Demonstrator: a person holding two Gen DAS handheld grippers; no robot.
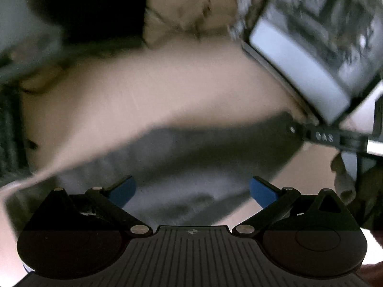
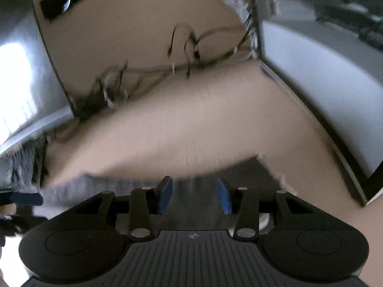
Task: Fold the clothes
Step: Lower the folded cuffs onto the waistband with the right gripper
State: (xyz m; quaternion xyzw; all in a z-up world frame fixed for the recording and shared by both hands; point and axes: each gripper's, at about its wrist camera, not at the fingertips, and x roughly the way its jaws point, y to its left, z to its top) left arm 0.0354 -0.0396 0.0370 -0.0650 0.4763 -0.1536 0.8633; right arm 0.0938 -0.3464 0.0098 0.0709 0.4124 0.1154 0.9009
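Observation:
A grey garment lies spread on a tan table. My left gripper is wide open just above the cloth, its blue pads apart with cloth between and below them. In the right wrist view the same grey garment runs across the table. My right gripper is open over the garment's edge, blue pads on either side of the cloth. The right gripper's arm shows at the garment's far right end in the left view. Both views are motion-blurred.
A panel with a pale lower band stands along the table's right edge, also in the right view. Tangled cables lie at the table's back. A grey textured cloth sits at the left. A dark object is at the back left.

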